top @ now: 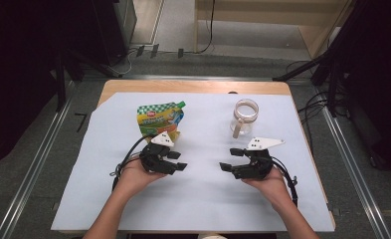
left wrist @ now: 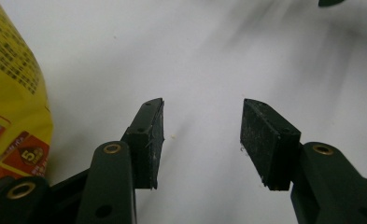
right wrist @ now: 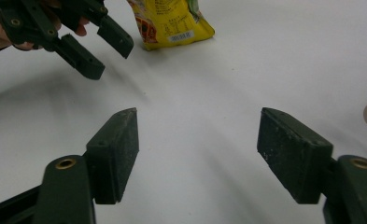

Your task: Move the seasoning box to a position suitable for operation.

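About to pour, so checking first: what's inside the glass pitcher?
The glass pitcher looks empty from the high view; white sheet shows through its clear wall. Its very bottom is too small to judge.

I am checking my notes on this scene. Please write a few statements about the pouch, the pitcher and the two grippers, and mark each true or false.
1. The left gripper holds the yellow pouch. False: its jaws are open with nothing between them; the pouch lies beside it.
2. The glass pitcher stands upright on the white sheet. True.
3. The right gripper is shut. False: its jaws stand apart over bare sheet.
4. The pouch lies on the left gripper's side, the pitcher on the right gripper's side. True.
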### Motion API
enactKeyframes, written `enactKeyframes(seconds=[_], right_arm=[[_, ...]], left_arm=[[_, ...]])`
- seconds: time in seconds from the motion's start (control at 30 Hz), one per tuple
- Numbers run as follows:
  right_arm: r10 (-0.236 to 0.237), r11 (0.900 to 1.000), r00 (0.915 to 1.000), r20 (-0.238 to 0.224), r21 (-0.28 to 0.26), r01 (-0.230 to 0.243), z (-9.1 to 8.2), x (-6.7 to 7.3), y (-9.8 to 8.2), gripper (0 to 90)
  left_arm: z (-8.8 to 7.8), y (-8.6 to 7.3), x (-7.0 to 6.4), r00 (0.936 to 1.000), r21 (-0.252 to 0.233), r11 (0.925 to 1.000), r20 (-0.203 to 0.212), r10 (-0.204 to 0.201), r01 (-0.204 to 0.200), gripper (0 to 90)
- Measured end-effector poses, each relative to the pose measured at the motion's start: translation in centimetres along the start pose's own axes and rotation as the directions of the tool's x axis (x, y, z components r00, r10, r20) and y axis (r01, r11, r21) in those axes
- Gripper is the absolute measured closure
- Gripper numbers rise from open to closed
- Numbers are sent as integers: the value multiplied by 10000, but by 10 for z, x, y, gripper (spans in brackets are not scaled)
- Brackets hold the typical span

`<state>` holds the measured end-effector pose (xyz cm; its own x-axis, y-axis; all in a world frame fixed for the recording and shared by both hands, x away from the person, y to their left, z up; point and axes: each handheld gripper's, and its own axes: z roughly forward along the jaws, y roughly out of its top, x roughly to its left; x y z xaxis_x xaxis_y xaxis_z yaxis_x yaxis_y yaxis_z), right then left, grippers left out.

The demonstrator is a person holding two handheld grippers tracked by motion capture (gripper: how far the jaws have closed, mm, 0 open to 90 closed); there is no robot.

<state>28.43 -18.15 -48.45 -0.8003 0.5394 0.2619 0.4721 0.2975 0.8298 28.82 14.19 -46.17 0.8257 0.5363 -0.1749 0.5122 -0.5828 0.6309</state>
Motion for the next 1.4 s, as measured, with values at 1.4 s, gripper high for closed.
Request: enactKeyframes(seconds=[1.4], right_arm=[[856, 9963, 9958, 313, -136, -852, -10, -10, 2, 533]], left_arm=[[-3, -3, -1, 9993, -247, 9996, 346, 167, -159, 450]])
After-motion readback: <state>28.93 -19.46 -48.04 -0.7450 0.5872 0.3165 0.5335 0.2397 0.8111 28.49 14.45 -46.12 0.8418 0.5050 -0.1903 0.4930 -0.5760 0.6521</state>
